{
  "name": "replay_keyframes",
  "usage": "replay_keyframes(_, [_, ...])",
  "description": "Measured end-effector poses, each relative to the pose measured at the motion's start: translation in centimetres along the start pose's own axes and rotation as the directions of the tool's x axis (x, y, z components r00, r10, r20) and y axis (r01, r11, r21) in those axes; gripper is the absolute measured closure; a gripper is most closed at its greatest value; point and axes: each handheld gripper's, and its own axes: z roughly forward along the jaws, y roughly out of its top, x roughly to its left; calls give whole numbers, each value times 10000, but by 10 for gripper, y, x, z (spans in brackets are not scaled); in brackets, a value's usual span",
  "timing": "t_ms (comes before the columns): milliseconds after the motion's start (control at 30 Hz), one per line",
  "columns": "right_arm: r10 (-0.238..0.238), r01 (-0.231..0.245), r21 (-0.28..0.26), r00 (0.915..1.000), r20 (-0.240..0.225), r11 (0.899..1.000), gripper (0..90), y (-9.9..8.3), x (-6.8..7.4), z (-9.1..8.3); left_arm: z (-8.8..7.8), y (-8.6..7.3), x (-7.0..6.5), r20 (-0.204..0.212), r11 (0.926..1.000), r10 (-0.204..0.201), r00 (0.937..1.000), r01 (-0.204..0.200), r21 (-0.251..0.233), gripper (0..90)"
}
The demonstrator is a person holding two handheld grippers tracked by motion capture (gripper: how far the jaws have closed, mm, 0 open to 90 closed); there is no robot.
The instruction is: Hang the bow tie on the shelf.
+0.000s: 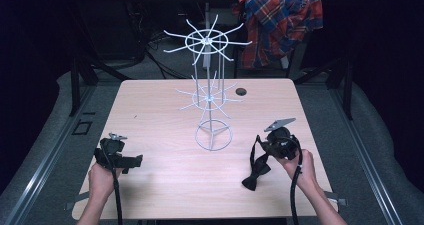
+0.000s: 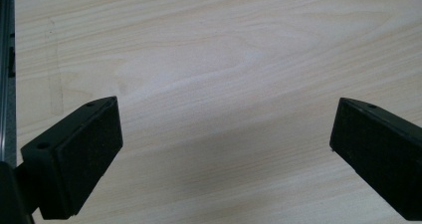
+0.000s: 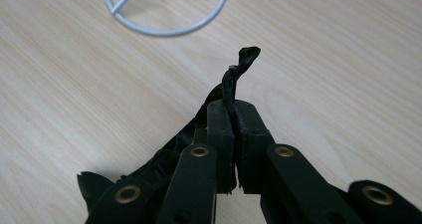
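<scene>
— Right gripper (image 3: pixel 234 109): jaws pressed together on the thin strap of a black bow tie (image 1: pixel 256 174). Pinched near the strap's end, with a twisted tip poking up past the jaws (image 3: pixel 247 55).

— And the bow itself?

— Hanging below the gripper in the high view, low over the near right part of the table (image 1: pixel 165 185), maybe just brushing the wood; hard to tell from that angle. Held by the strap, probably so that the loop stays free to slip over a wire arm.

— Wire arm of what?

— White wire rack (image 1: pixel 210 97), standing mid-table on a ring base (image 3: pixel 164 10), with two tiers of spokes pointing outward. Looks meant for hanging such things. Base close ahead of the right gripper, so likely a short lift and reach to the lower tier.

— Left gripper?

— Left gripper (image 1: pixel 131 161) spread wide, gripping nothing, just bare wood between the jaws. Parked at the near left, well apart from the rack, seemingly kept out of the way.

— Anything else around?

— Plaid shirt (image 1: pixel 280 20) draped behind the table, beyond the rack. No part in this.
</scene>
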Motion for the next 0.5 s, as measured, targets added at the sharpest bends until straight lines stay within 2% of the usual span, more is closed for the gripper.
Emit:
replay_keyframes(300, [22,-23,-593,10000,-21,9982,871,16,-1,-9,2,0,1,14,10000,0,10000,0,45,1])
replay_keyframes(500, [-190,186,-845,9998,-49,9962,871,26,0,-13,3,0,1,29,10000,5,10000,-5,77,1])
